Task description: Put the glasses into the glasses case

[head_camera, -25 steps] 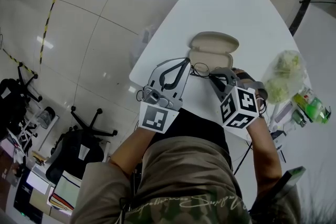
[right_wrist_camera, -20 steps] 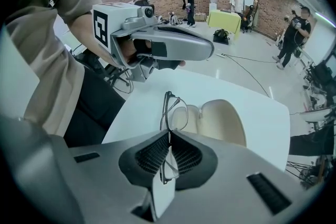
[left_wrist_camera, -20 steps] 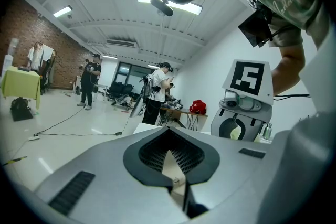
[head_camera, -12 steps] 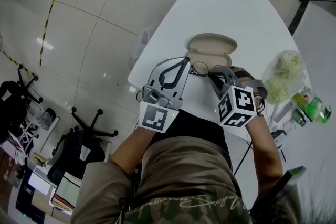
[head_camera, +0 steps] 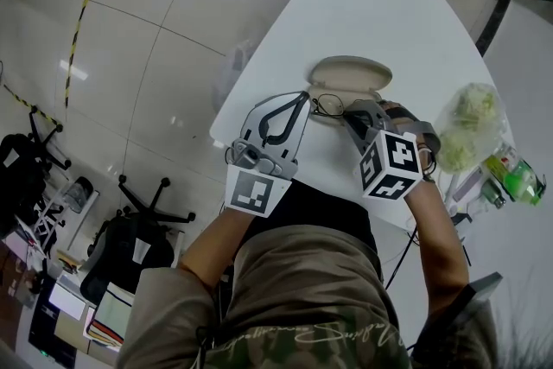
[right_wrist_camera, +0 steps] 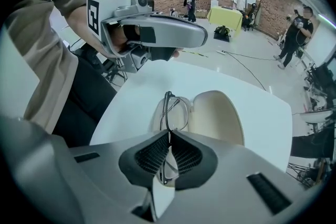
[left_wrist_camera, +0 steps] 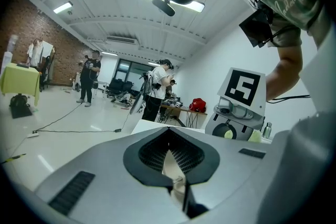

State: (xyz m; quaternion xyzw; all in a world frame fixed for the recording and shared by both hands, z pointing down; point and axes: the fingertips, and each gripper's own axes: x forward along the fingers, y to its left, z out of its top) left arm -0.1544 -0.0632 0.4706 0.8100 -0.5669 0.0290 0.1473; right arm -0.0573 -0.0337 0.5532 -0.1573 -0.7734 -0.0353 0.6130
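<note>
Holding the glasses edge-on, the right gripper has its jaws clamped on the frame w/ the lenses reaching out over the near half of the open glasses case. Can't tell if the frame touches the case. Case sits on the white table. R forearm reaches fwd, marker cube facing up. Left gripper hovers just beside the case at the table's near edge, angled toward it, jaws together, nothing in them.
</note>
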